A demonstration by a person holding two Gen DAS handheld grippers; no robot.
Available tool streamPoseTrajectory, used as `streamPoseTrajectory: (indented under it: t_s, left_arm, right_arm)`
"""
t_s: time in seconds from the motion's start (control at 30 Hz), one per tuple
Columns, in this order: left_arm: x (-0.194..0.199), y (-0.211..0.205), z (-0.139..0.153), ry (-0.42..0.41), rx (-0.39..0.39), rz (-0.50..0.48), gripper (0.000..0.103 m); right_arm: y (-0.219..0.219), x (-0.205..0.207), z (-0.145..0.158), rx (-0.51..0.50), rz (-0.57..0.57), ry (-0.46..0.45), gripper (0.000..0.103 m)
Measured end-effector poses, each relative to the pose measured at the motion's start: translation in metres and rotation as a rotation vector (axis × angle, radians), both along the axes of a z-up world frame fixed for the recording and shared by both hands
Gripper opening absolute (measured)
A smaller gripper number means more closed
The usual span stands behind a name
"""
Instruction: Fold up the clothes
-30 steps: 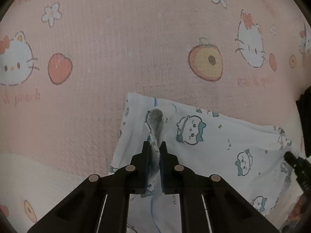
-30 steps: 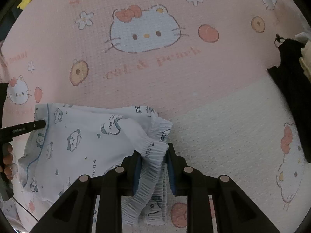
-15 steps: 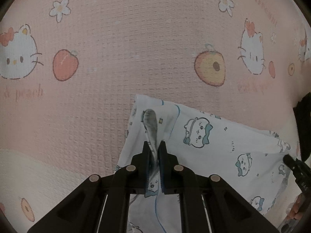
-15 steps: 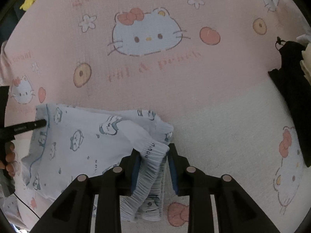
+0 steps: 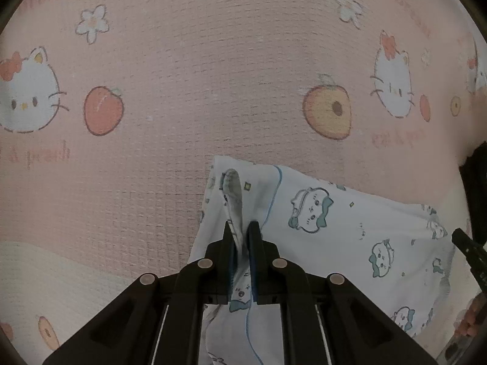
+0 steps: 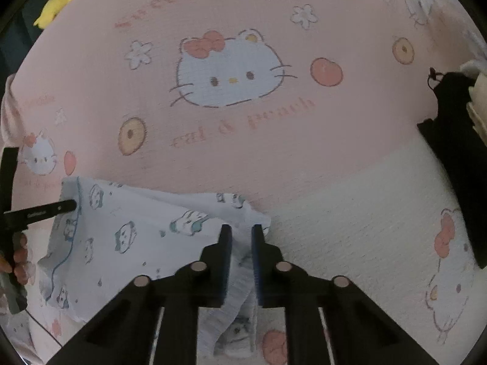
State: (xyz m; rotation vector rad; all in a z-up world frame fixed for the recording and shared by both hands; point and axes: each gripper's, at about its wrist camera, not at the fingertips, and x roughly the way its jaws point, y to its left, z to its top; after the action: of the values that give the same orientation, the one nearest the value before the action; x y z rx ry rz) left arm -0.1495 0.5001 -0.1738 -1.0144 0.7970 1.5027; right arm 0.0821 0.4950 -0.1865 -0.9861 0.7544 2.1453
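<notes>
A small white garment (image 5: 334, 228) printed with blue cartoon animals lies partly folded on a pink blanket. My left gripper (image 5: 242, 228) is shut on a raised fold at the garment's left edge, beside its blue piping. In the right wrist view the same garment (image 6: 137, 222) spreads to the left. My right gripper (image 6: 242, 231) is closing. The ruffled elastic band (image 6: 237, 292) sits pinched between its pads, below the fingertips. A finger of the left gripper (image 6: 57, 208) and a person's hand (image 6: 18, 258) show at the left edge.
The pink blanket (image 6: 243, 137) with cat and peach prints covers the surface, turning to a cream band (image 6: 365, 213) at the right. A black cloth item (image 6: 456, 158) lies at the right edge. Something yellow (image 6: 57, 0) is at the far top left.
The right gripper's jaws have narrowed on the ruffled band, which no longer sticks up above the fingertips. The left gripper keeps its grip and has hardly moved.
</notes>
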Motion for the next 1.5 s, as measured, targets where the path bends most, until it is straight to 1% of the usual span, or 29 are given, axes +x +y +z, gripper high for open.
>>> streamPoseTrajectory:
  t_s: [0.1, 0.17, 0.23, 0.3, 0.37, 0.4, 0.43, 0.47, 0.57, 0.73, 0.77, 0.83, 0.9, 0.93, 0.97, 1.0, 1.03, 1.1, 1.23, 1.37, 1.43, 1.5]
  left_arm:
    - [-0.004, -0.001, -0.001, -0.018, -0.004, 0.007, 0.007]
    - [-0.003, -0.004, -0.003, -0.015, -0.008, 0.006, 0.007]
    - [-0.001, -0.006, -0.005, -0.013, -0.015, 0.004, 0.007]
    - [0.0, -0.008, -0.011, -0.019, -0.023, 0.006, 0.007]
    - [-0.001, -0.009, -0.011, -0.025, -0.021, 0.007, 0.007]
    - [-0.001, -0.01, -0.011, -0.029, -0.02, 0.009, 0.007]
    - [-0.003, -0.011, -0.011, -0.037, -0.021, 0.013, 0.007]
    - [-0.004, -0.012, -0.012, -0.044, -0.022, 0.018, 0.007]
    - [-0.006, -0.016, -0.013, -0.058, -0.022, 0.026, 0.007]
    - [-0.007, -0.022, -0.012, -0.049, -0.028, 0.013, 0.007]
    - [-0.008, -0.02, -0.014, -0.049, -0.031, 0.015, 0.007]
    - [-0.01, 0.0, -0.025, -0.052, -0.033, 0.014, 0.007]
    - [-0.01, 0.0, -0.025, -0.049, -0.034, 0.011, 0.007]
    - [-0.009, 0.0, -0.026, -0.047, -0.034, 0.01, 0.007]
    - [-0.01, 0.0, -0.026, -0.048, -0.034, 0.01, 0.007]
    - [-0.01, 0.0, -0.027, -0.05, -0.034, 0.011, 0.007]
    - [-0.009, 0.0, -0.028, -0.051, -0.034, 0.012, 0.007]
    - [-0.006, 0.001, -0.031, -0.054, -0.028, 0.014, 0.007]
    - [-0.007, 0.0, -0.026, -0.068, -0.012, 0.011, 0.007]
    - [-0.011, 0.001, -0.018, -0.08, -0.003, 0.016, 0.007]
    - [-0.013, 0.003, -0.016, -0.069, -0.004, 0.02, 0.007]
    - [-0.013, 0.006, -0.017, -0.055, -0.012, 0.02, 0.007]
  right_arm:
    - [0.006, 0.001, -0.007, -0.084, -0.009, -0.01, 0.011]
    - [0.006, 0.009, -0.008, -0.128, -0.031, 0.028, 0.011]
    - [0.005, 0.008, -0.009, -0.131, -0.022, 0.018, 0.011]
    - [0.003, 0.005, -0.009, -0.126, -0.016, -0.008, 0.015]
    - [-0.001, 0.005, -0.01, -0.124, -0.007, -0.018, 0.03]
    - [-0.004, 0.005, -0.01, -0.124, -0.004, -0.02, 0.034]
    - [-0.006, 0.004, -0.011, -0.127, -0.005, -0.026, 0.04]
    - [-0.009, 0.004, -0.012, -0.128, -0.006, -0.03, 0.043]
    - [-0.012, 0.004, -0.011, -0.116, -0.015, -0.033, 0.043]
    - [-0.01, -0.003, -0.015, -0.126, 0.004, 0.009, 0.043]
    - [-0.008, -0.007, -0.019, -0.14, -0.001, -0.003, 0.043]
    - [-0.006, -0.011, -0.025, -0.162, -0.018, -0.01, 0.042]
    - [-0.007, -0.01, -0.027, -0.168, -0.03, -0.005, 0.042]
    - [-0.007, -0.01, -0.028, -0.163, -0.034, -0.01, 0.035]
    - [-0.008, -0.01, -0.027, -0.153, -0.038, -0.015, 0.025]
    - [-0.009, -0.01, -0.025, -0.135, -0.04, -0.018, 0.025]
    - [-0.01, -0.01, -0.023, -0.126, -0.032, -0.016, 0.022]
    - [-0.014, -0.01, -0.017, -0.095, -0.019, -0.015, 0.021]
    - [-0.02, -0.011, -0.002, -0.019, 0.006, -0.023, 0.021]
    - [-0.022, -0.012, 0.019, 0.052, 0.021, -0.004, 0.021]
    - [-0.013, -0.017, 0.019, 0.05, 0.026, -0.006, 0.021]
    - [-0.003, -0.022, 0.012, 0.046, 0.03, -0.03, 0.021]
